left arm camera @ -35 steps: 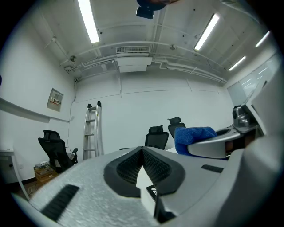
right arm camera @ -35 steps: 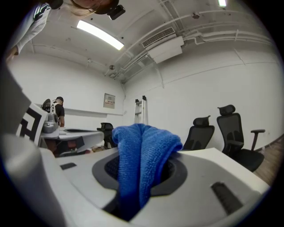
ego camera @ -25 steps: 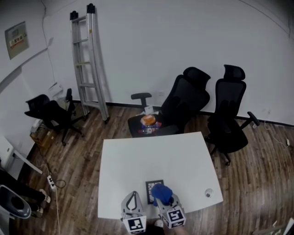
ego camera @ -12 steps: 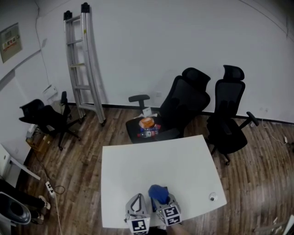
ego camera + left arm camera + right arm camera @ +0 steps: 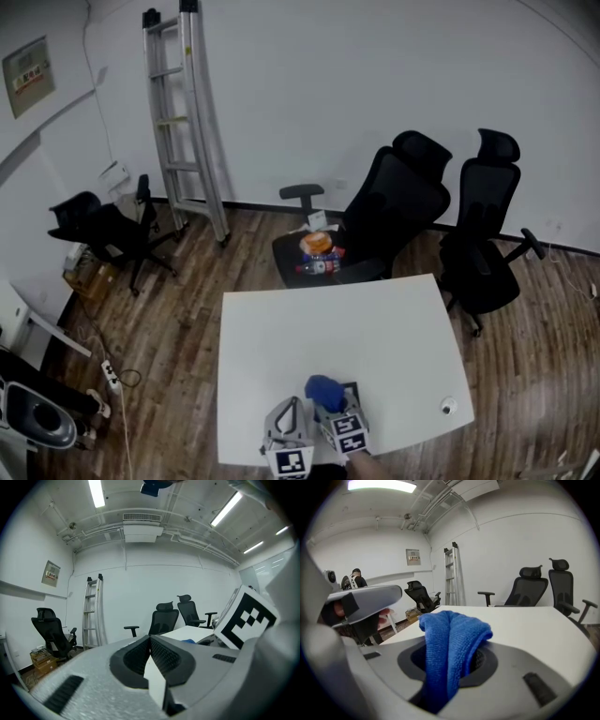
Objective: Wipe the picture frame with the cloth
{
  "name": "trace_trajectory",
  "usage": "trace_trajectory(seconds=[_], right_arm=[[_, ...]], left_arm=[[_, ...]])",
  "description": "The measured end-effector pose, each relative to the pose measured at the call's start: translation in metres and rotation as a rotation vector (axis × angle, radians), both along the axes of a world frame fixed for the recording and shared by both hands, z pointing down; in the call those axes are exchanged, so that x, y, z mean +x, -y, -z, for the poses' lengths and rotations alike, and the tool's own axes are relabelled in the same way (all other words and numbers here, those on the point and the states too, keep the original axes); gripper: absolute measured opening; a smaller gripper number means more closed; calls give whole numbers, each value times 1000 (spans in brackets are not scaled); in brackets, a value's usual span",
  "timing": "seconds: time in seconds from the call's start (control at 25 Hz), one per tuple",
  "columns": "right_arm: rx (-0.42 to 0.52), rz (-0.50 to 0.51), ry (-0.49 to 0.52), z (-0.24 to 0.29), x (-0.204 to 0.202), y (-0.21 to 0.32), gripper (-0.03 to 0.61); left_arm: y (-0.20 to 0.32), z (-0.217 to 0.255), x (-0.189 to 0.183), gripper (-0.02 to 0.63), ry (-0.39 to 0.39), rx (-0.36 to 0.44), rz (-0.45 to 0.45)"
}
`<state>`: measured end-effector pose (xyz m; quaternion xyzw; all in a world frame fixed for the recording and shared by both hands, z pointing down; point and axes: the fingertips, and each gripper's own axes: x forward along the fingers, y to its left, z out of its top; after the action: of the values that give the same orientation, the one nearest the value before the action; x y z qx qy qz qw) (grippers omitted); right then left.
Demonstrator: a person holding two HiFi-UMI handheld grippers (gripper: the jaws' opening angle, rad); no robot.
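looked down into a white-walled room with a dark wood-plank floor (image 5: 169,319). found a plain white table (image 5: 328,323) in the middle, smooth, matte and rectangular with rounded corners. saw a tall aluminium ladder (image 5: 192,112) leaning on the far wall, high-backed black office chairs (image 5: 403,211) just behind the table's far edge, and a smaller black chair (image 5: 105,234) well off to the left. saw the left gripper (image 5: 150,638), grey and grainy-skinned, at the table's near edge with its ribbed black pads pressed together at the tips and nothing recognisable between them. saw the right gripper (image 5: 454,654) just beside it, clamped on the blue cloth (image 5: 452,634). made out only the dark right rim of the picture frame (image 5: 353,389) at the table's near edge, the rest hidden under cloth and right gripper. noted the cloth as soft, nubby microfibre, bunched in thick rounded folds and standing up out of the jaws. spotted a small round object (image 5: 448,406) near the table's near right corner.
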<state>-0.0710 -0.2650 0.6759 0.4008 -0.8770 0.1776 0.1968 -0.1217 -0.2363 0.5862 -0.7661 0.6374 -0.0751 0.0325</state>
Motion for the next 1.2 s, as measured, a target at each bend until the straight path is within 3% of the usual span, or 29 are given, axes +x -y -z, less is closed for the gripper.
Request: trace_trajectory(seconds=[0.32,0.56,0.72,0.84,1.0,1.12,1.2], right_arm=[[77,-69,-24,5,26,11,127],[74,-179,-66,-3,82,22,127],[72,-263,-92,-6,124,28,127],[83,-304,-91,-1,143,30,127],[116,-253,-22,12,126,21,127],[106,-134,32,21,82,5,127],[83,-56,50,19,51,-10,127]], left_arm=[[11,-11,10,2,-52,-23,-12],[20,-17,18,2,-54,-33,-36],[27,-28,15,3,12,-92,-43],[36,-23,11,2,-7,-74,-26],[44,-18,7,2,-56,-39,-1],[47,-17,7,2,-18,-48,-1],[48,-15,9,2,-44,-29,-2]])
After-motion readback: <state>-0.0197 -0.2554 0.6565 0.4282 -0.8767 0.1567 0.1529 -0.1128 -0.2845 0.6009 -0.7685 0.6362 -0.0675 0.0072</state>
